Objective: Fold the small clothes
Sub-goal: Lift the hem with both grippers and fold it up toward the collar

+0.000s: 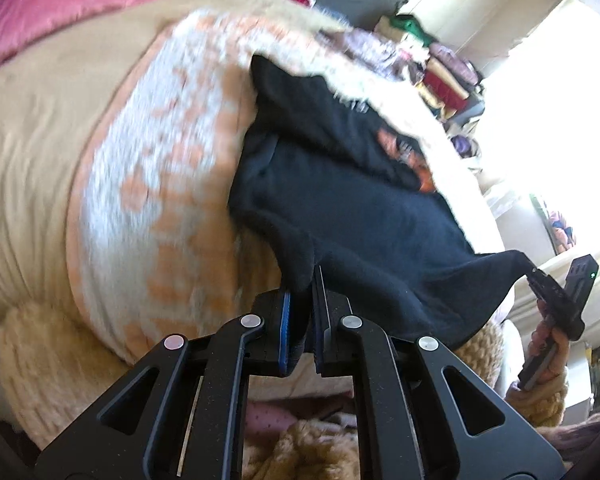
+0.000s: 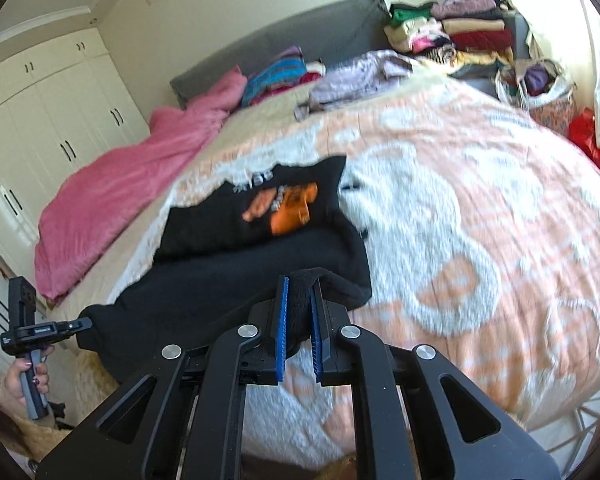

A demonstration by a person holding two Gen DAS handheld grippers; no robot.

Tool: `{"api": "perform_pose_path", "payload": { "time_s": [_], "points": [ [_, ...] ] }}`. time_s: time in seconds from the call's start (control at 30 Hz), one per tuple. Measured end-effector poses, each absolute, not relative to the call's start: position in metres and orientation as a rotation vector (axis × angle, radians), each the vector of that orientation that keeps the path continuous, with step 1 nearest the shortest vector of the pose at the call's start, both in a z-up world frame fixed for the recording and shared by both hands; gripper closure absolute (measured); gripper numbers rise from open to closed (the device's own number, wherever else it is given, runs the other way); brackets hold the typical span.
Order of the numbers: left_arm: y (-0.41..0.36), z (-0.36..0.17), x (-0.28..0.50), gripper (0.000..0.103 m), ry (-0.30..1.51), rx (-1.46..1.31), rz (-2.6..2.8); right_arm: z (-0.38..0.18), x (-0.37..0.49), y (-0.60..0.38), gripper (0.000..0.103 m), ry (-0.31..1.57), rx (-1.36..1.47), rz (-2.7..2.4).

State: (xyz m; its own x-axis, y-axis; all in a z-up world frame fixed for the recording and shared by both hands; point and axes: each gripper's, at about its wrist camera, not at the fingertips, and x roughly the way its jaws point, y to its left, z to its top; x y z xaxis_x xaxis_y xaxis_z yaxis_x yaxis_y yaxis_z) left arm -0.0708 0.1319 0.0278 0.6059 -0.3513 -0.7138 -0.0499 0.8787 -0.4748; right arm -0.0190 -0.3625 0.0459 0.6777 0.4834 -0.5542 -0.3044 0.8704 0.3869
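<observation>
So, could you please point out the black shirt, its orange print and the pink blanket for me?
black shirt (image 2: 220, 280): right wrist view, on the plain lower body.
orange print (image 2: 288, 212): right wrist view, on the middle of the graphic.
pink blanket (image 2: 112, 196): right wrist view, on its middle fold.

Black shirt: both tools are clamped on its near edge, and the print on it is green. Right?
Not quite. The print on the black shirt is orange, not green; the right wrist view shows it clearly. The rest holds: the left tool and the right tool are each clamped on the shirt's near edge, above the peach and white bedspread.
</observation>
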Motion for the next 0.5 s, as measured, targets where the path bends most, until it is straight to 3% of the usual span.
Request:
{"api": "perform_pose_path", "payload": {
  "time_s": [0.5],
  "points": [
    [0.146, 0.076, -0.033, 0.101, 0.725, -0.471, -0.121, 0.098, 0.011, -0.362, 0.094, 0.517, 0.314, 0.415]
  ]
}}
